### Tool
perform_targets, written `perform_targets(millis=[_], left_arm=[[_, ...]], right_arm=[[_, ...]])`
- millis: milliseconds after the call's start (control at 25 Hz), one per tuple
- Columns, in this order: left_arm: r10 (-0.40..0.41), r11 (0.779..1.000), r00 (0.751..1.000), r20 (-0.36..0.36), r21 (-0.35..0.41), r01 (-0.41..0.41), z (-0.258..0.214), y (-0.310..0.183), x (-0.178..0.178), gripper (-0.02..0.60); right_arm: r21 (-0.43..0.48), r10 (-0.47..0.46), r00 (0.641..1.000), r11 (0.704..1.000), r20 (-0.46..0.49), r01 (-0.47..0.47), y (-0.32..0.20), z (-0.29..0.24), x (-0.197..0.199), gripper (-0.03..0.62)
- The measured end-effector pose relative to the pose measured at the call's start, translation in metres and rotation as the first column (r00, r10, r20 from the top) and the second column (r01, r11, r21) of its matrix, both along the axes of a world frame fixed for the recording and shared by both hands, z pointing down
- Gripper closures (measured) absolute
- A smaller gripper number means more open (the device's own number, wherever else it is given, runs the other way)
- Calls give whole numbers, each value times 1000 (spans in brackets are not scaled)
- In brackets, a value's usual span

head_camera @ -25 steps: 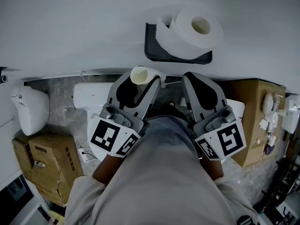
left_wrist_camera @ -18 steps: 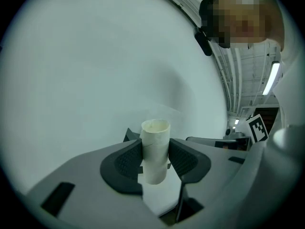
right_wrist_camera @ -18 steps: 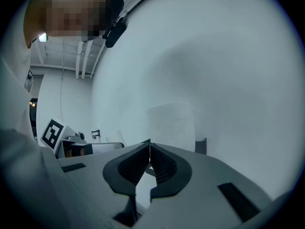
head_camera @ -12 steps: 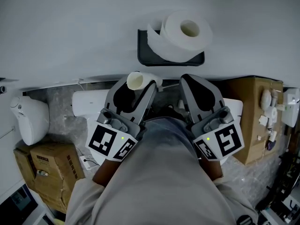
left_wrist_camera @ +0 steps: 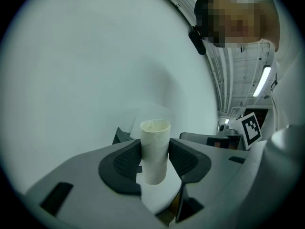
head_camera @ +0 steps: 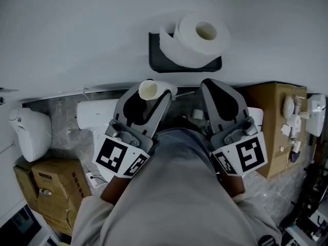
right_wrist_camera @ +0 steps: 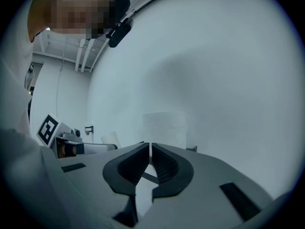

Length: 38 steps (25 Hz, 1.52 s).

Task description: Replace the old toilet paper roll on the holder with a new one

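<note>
Right now the left gripper (head_camera: 152, 95) holds the old core (head_camera: 148, 89). Its jaws stand partway apart with the pads pressed on the tube's sides. The core stands upright between them, top end sticking out above the pads. The right gripper (head_camera: 219, 94) has its jaws closed together with nothing between them. Both grippers point at the wall (head_camera: 77, 29), side by side, left at 11 o'clock from the person's torso, right at 1 o'clock. The new roll (head_camera: 201, 35) sits on the black holder (head_camera: 156, 60) at 12 o'clock in the head view, above both grippers and apart from them, with a loose sheet draped on its left side. The right box (head_camera: 277, 122) is at 3 o'clock, the left box (head_camera: 51, 183) at 8 o'clock, and a white unit (head_camera: 31, 132) at 9 o'clock.
</note>
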State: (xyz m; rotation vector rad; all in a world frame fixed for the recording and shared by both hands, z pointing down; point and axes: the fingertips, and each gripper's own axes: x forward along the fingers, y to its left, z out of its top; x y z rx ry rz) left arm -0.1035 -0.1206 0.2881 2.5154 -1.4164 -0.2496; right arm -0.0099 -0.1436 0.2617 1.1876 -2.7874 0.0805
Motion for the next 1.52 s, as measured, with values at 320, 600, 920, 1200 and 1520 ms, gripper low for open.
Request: perform_targets(millis=[320, 600, 920, 1200, 1520], left_arm=[[12, 1000, 1000, -28, 2, -12, 0, 3, -1, 403], [29, 1000, 999, -35, 6, -29, 2, 7, 5, 403], [18, 1000, 999, -40, -4, -18, 4, 5, 0, 403], [14, 1000, 999, -51, -16, -15, 5, 4, -2, 403], [34, 999, 998, -52, -16, -35, 1, 1, 0, 403]], right_arm=[[84, 107, 992, 991, -72, -101, -41, -21, 7, 292], [64, 48, 996, 997, -72, -44, -70, -23, -21, 153], [48, 84, 989, 996, -118, -78, -98, -15, -29, 146], [27, 68, 990, 998, -126, -65, -98, -14, -27, 149], [28, 41, 994, 999, -103, -38, -88, -23, -25, 151]])
